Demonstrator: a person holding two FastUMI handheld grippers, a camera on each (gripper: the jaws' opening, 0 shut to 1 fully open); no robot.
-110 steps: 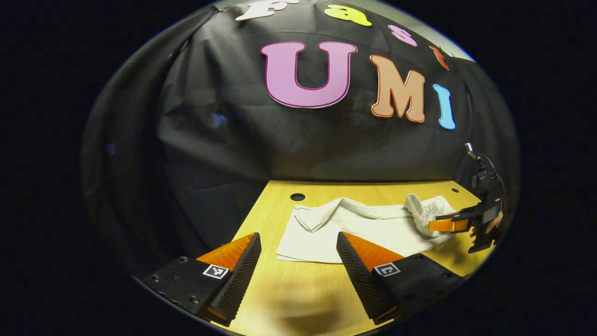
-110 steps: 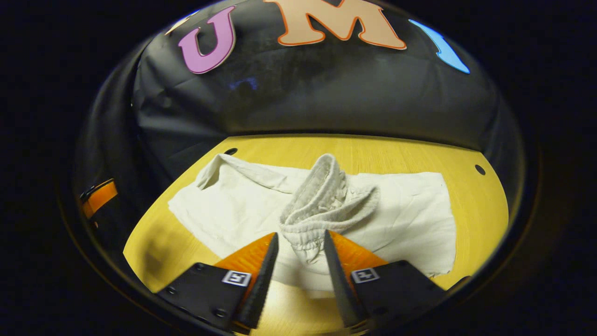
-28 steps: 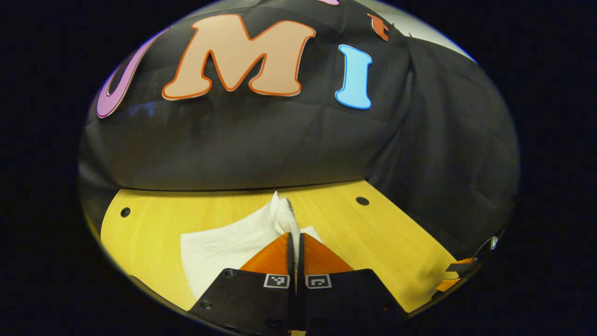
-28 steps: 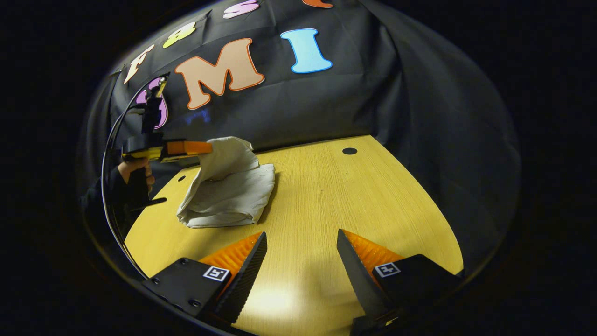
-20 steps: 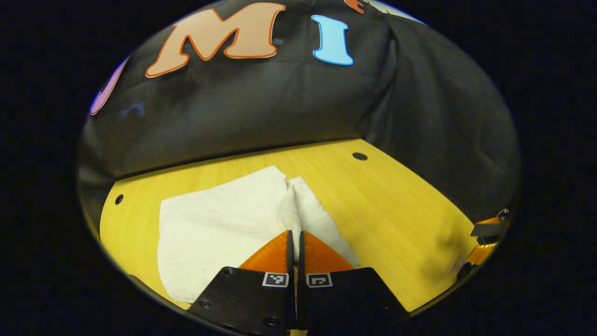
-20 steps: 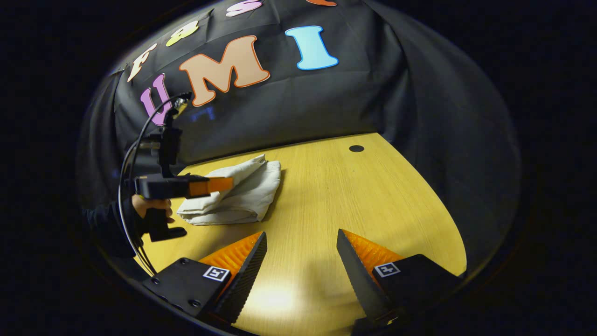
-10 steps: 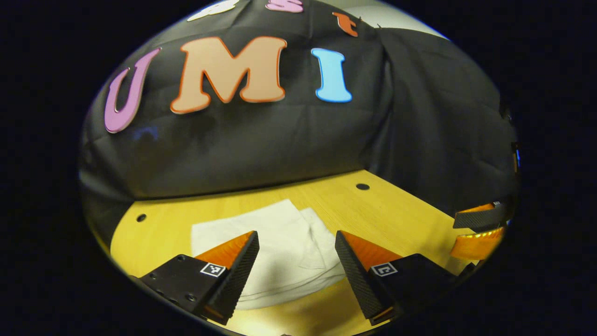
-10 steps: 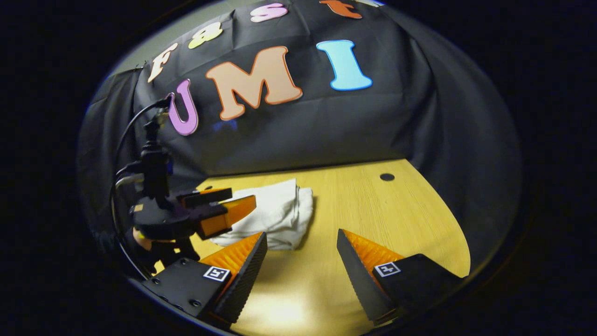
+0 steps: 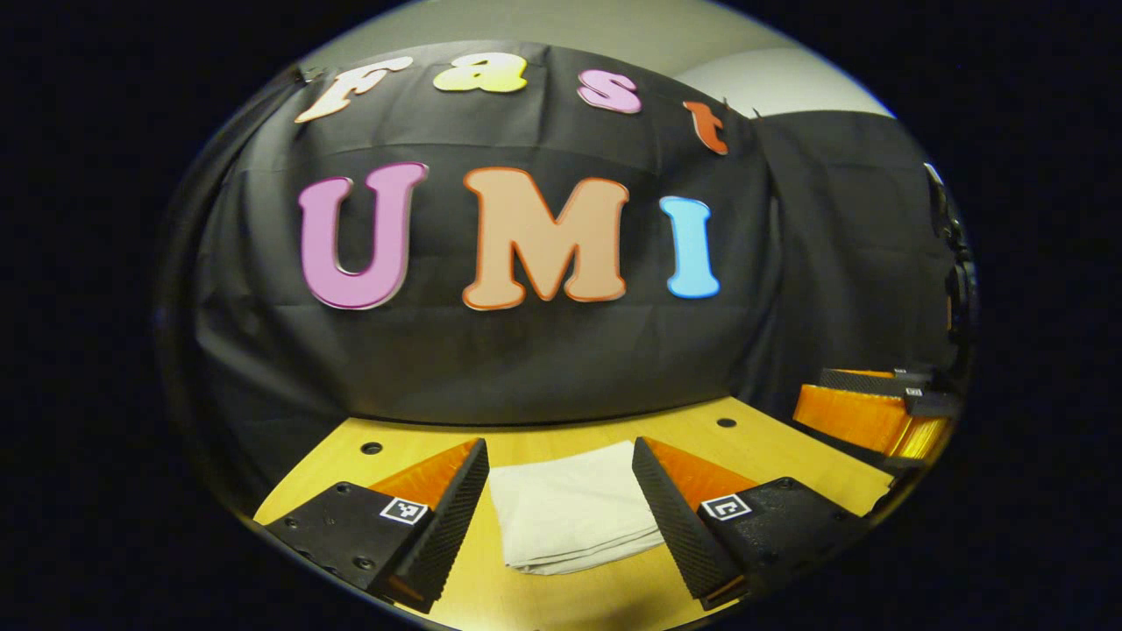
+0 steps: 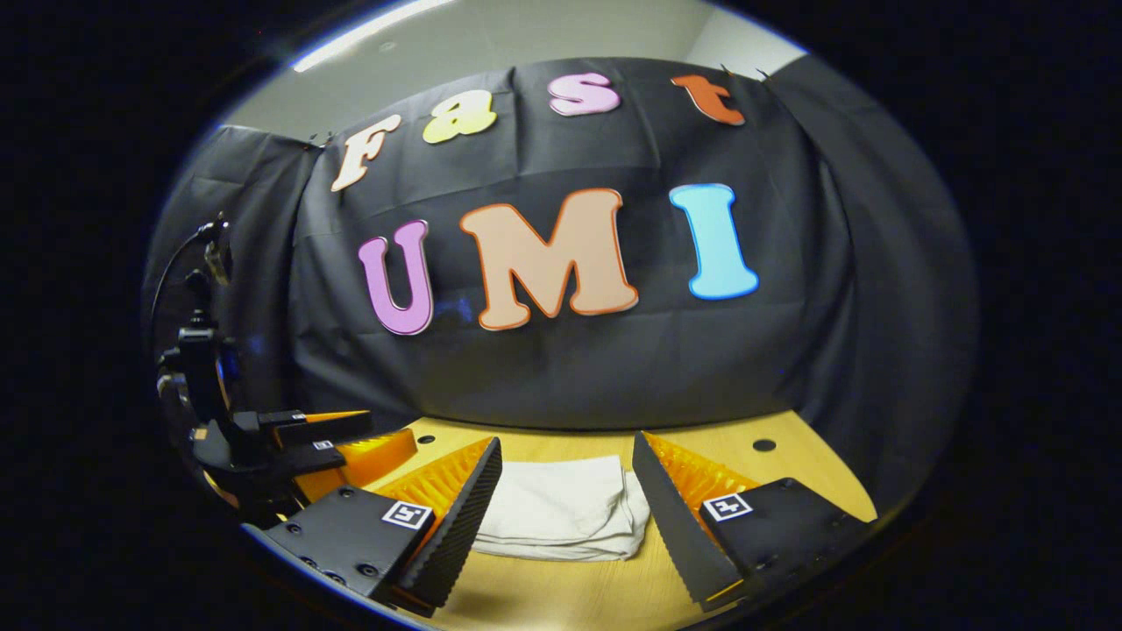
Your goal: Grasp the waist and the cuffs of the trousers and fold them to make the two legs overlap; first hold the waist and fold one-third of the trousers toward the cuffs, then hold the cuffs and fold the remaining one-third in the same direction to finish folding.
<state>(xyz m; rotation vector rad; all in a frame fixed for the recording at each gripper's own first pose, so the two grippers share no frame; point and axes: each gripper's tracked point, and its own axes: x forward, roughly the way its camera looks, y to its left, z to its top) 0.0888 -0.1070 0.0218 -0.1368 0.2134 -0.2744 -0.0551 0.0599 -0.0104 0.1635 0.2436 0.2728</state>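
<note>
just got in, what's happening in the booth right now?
A person is folding white trousers with two handheld grippers. The trousers lie on the wooden table as a compact folded stack, so the folding looks done. The left gripper and the right gripper are both open, raised above the table with the stack visible between their fingers, and neither touches the cloth.
</note>
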